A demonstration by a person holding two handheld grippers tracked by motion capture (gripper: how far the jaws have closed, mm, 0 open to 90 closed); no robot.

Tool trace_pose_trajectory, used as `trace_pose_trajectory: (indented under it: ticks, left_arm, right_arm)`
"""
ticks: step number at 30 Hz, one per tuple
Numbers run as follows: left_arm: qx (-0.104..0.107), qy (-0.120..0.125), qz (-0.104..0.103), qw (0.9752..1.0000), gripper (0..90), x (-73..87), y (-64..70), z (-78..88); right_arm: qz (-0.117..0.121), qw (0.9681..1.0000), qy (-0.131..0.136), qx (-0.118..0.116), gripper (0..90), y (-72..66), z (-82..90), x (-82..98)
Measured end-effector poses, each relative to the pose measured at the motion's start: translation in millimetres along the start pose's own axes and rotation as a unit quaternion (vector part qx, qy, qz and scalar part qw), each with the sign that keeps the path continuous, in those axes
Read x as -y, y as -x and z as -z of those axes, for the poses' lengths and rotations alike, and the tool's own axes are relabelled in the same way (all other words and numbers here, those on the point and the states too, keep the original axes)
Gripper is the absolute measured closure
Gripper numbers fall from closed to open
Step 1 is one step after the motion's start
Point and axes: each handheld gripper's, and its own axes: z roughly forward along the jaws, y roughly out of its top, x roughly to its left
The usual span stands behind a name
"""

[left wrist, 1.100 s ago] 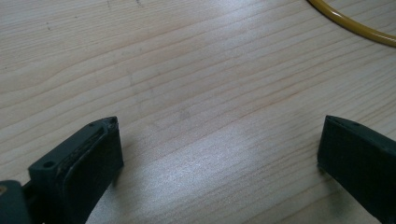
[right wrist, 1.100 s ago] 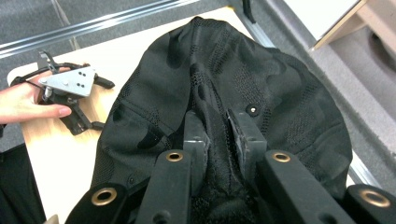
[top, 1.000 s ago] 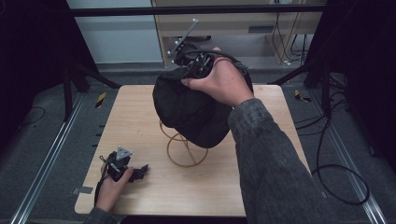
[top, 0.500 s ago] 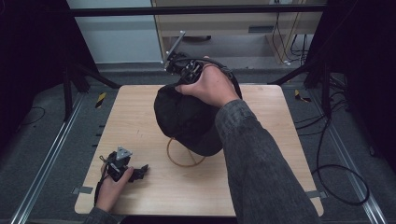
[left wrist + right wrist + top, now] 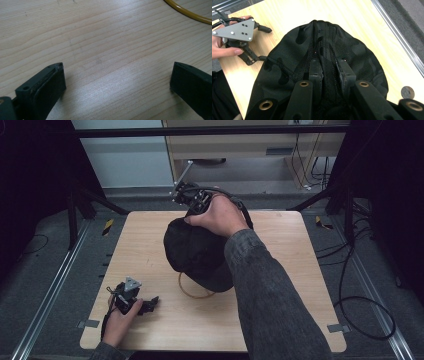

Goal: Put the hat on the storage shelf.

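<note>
At lower left of the high view, the left claw [image 5: 150,303] rests wide open and empty on the pale wooden counter [image 5: 300,270]. Centre frame, the right claw [image 5: 192,215] pinches the black camouflage mesh cap [image 5: 197,252], which sits over the yellow wire stand [image 5: 192,292]; it looks nearly seated, with release left to do.

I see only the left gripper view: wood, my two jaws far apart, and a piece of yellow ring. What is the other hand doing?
Observer: The right gripper has its jaws shut on a fold of a black cap.
Operator: Where is the cap compared to the ring?
Observer: In the high view, the cap hangs over the yellow ring and hides most of it; I cannot tell if they touch.
Operator: And where is my gripper?
Observer: The left gripper rests near the table's front left corner, apart from the cap.
</note>
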Motion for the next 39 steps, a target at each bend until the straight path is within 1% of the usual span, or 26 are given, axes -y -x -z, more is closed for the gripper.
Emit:
trace_pose_trajectory:
  ticks: [1,3,8,14,20,21,22,26,31,33,35,39]
  left_arm:
    - [0.000,0.000,0.000,1.0000,0.0,0.0,0.0,0.0]
    - [0.000,0.000,0.000,1.0000,0.0,0.0,0.0,0.0]
    - [0.000,0.000,0.000,1.0000,0.0,0.0,0.0,0.0]
    - [0.000,-0.001,-0.001,1.0000,0.0,0.0,-0.1,0.1]
    - [0.000,-0.001,-0.001,1.0000,0.0,0.0,-0.1,0.2]
    - [0.001,-0.001,-0.001,1.0000,0.0,0.0,-0.2,0.2]
    - [0.001,-0.001,-0.001,1.0000,0.0,0.0,-0.2,0.1]
    - [0.001,-0.001,-0.001,1.0000,0.0,0.0,-0.1,0.1]
    - [0.001,-0.001,-0.001,1.0000,0.0,-0.1,-0.2,0.1]
    - [0.001,-0.001,-0.001,1.0000,0.0,-0.1,-0.2,0.1]
    - [0.001,-0.001,-0.001,1.0000,0.0,-0.1,-0.2,0.2]
    - [0.001,-0.001,-0.002,1.0000,0.0,-0.1,-0.3,0.2]
  right_arm:
    - [0.003,1.0000,0.001,-0.001,76.8,0.0,-1.0,0.1]
    - [-0.001,1.0000,-0.001,-0.002,76.7,-1.5,-2.8,-0.2]
    - [0.003,1.0000,0.000,-0.002,74.8,-2.1,-3.6,0.2]
    - [-0.005,1.0000,0.005,0.003,67.3,-0.4,-2.0,4.4]
    - [-0.013,0.9998,0.012,0.002,62.6,0.7,-0.8,6.8]
    - [-0.014,0.9998,0.011,0.001,63.1,0.1,0.0,6.7]
    - [-0.010,0.9999,0.013,0.002,63.0,0.3,0.0,7.2]
    - [-0.006,0.9999,0.011,0.001,60.7,0.1,0.8,8.8]
    - [-0.010,0.9999,0.011,0.002,55.3,-0.5,1.7,12.3]
    - [-0.010,0.9998,0.018,0.002,53.7,0.2,2.5,13.9]
    - [-0.014,0.9997,0.019,0.003,51.9,-0.2,3.6,15.0]
    - [-0.012,0.9996,0.024,0.005,49.4,-2.2,8.2,17.7]
